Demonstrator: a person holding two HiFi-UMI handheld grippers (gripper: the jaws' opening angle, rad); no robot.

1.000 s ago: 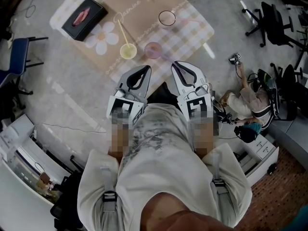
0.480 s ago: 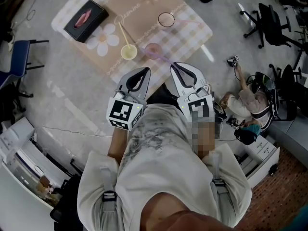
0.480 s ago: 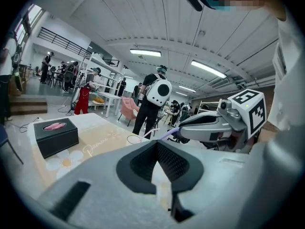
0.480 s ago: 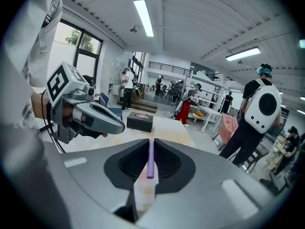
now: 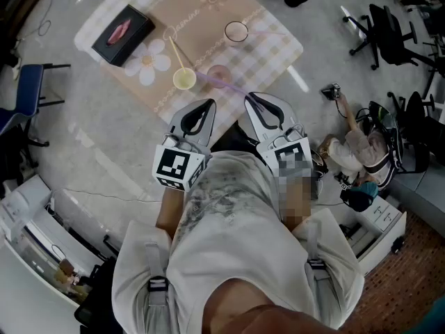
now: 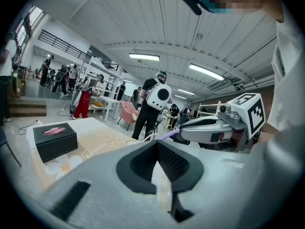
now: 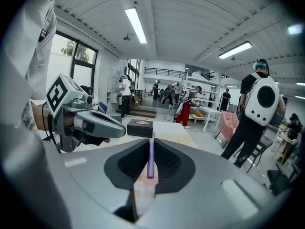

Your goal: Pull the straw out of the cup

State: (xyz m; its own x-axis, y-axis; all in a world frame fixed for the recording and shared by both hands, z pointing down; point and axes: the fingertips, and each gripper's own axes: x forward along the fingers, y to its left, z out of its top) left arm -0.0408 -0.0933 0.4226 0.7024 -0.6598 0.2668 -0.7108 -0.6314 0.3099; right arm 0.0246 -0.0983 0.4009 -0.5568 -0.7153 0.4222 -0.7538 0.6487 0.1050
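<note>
Currently, my right gripper (image 5: pixel 252 98) is pinching the purple straw (image 7: pixel 150 160) near one end. Its free end slants out over the translucent pink cup (image 5: pixel 219 73); I cannot tell whether it dips inside. My left gripper (image 6: pixel 157 144) hangs alongside, jaws pressed together on nothing.

Around it: a yellow cup (image 5: pixel 183 79) with a yellow straw (image 5: pixel 174 49) just left of the pink one, a clear dark-rimmed cup (image 5: pixel 236 31) beyond, and a black rectangular tissue box (image 5: pixel 122 25) at far left. All sit on a checked cloth (image 5: pixel 274 47) with daisy prints. Its cursive script seems to read "Jasmine". Nothing blocks the straw.
</note>
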